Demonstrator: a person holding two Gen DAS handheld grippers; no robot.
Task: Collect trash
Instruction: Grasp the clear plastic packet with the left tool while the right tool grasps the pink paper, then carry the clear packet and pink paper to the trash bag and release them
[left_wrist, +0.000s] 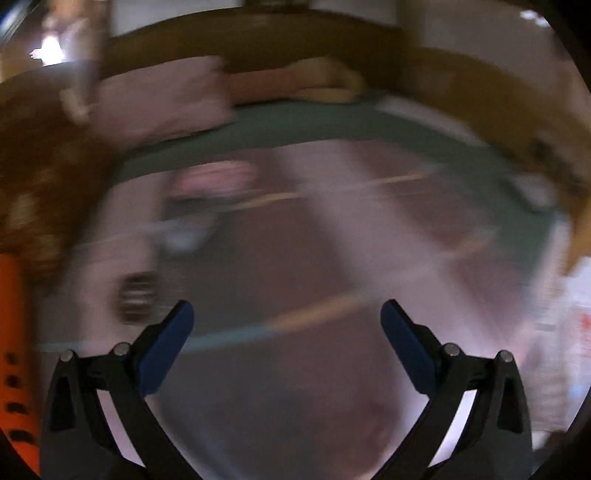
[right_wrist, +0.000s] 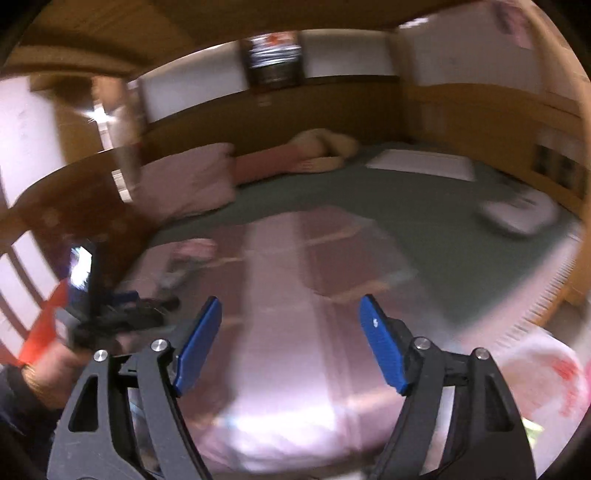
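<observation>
Left wrist: left tool wide apart, empty | right tool spread, empty

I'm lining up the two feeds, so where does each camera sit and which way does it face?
Left wrist: on the left claw, looking down onto the blurred pink blanket; only its open blue fingers show.
Right wrist: on the right claw, looking across the bed; its open fingers, the person's left hand and the left claw show.
Shared: blanket, pink pillow, green sheet.
</observation>
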